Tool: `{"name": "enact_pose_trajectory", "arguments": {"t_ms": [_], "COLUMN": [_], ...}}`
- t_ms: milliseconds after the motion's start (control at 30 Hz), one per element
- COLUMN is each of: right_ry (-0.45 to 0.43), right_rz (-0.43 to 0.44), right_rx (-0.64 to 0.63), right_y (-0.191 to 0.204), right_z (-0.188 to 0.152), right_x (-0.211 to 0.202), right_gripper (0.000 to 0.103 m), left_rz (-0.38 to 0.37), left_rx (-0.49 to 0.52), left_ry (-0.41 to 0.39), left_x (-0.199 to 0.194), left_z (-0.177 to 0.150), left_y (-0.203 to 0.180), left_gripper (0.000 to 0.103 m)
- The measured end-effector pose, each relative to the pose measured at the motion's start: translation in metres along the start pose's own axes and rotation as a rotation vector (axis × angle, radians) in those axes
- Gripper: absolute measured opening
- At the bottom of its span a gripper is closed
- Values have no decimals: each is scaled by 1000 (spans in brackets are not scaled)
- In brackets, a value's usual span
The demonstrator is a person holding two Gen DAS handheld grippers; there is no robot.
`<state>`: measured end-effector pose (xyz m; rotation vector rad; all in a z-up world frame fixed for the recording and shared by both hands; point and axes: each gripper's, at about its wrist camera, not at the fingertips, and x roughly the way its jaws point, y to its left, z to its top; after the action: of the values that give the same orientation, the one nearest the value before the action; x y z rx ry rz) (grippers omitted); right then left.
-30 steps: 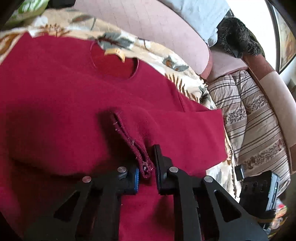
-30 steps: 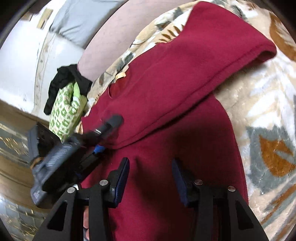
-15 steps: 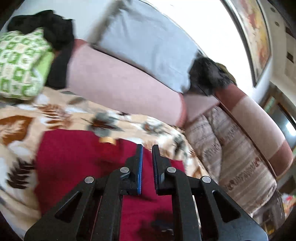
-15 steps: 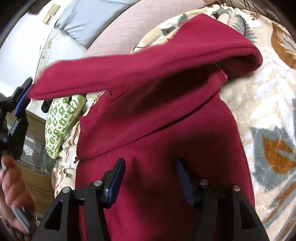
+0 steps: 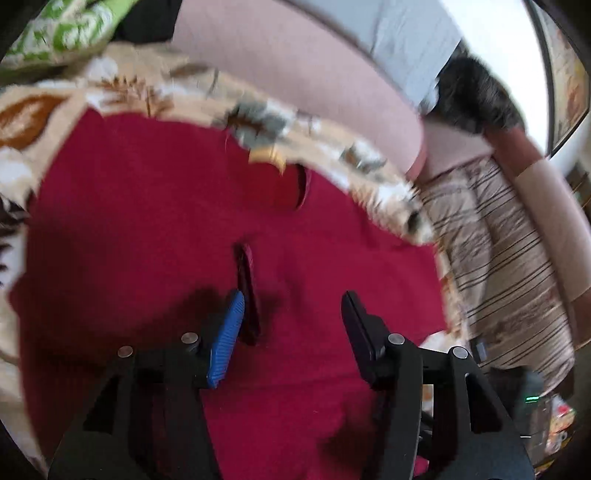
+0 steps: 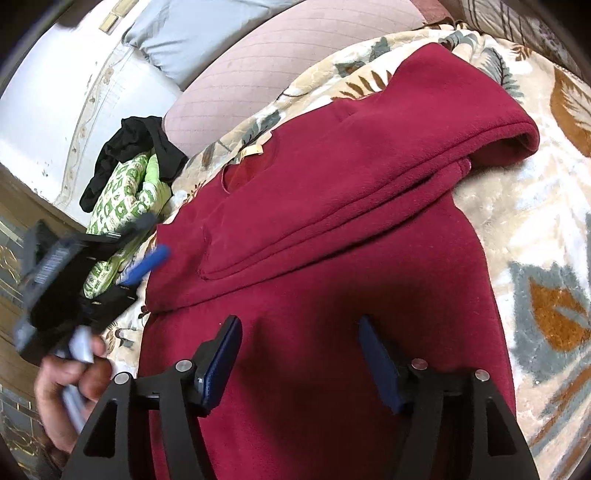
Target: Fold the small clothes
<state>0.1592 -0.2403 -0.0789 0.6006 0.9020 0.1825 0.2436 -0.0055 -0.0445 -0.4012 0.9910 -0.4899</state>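
Note:
A dark red fleece sweater (image 5: 155,206) lies flat on a leaf-patterned blanket (image 5: 122,85), its tan neck label (image 5: 264,155) toward the sofa back. A sleeve is folded across the chest (image 6: 332,206); its cuff (image 5: 247,291) lies just ahead of my left gripper (image 5: 291,310), which is open and empty above the sweater. My right gripper (image 6: 299,332) is open and empty over the sweater's lower body (image 6: 314,332). The left gripper also shows at the left of the right wrist view (image 6: 147,240), blurred, held by a hand (image 6: 70,387).
A pink sofa back (image 5: 295,66) and a grey cushion (image 5: 406,33) stand behind. A green patterned cloth (image 6: 118,199) with a black garment (image 6: 136,144) lies beside the sweater. A striped cover (image 5: 509,266) and a dark furry thing (image 5: 472,99) are to the right.
My left gripper lifted the sleeve cuff, carried it across the chest, opened and let it go. The sleeve now lies folded on the sweater. My right gripper stayed open over the hem.

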Motion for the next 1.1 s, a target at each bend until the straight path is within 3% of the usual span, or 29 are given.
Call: {"name": "enact_pose_trajectory", "arguments": {"t_ms": [100,167,300,400,467,567,600,767,967,1100], "right_ry": [2,3,2,1,1,0,0,-2,0,0], "right_rz": [0,2,1,0,2,-1,-3,-5,-1,-6], "right_rx": [4,9,12,6,6,4,3,-3,0,-5], "right_y": [1,0,2,2,2,2,3,4,4,5], "right_z": [1,1,2,1,1,1,2,2,2,2], "right_x": [1,1,1,1,1,2,2,3,3,3], "right_gripper": [66,67,69,69,69,69,69,70,70,70], "left_rz": [-9,-105,-176,-149,-89,-8,15,67,-14,-1], "left_rx": [-25,-62,-19,-33,-88,-108,-98,-9,35,19], "left_ry": [12,30,45,-42,-71,-32,-27,-94,-205,-276], "left_x": [12,14,16,5,6,18,20,2,-53,-92], "left_z": [-8,-10,-12,-9,-5,-4,-5,-9,11,32], "left_y": [5,5,-9,-10,-2,3,3,-17,-35,-19], "left_gripper": [55,58,58,58,51,11,8,6,5,5]}}
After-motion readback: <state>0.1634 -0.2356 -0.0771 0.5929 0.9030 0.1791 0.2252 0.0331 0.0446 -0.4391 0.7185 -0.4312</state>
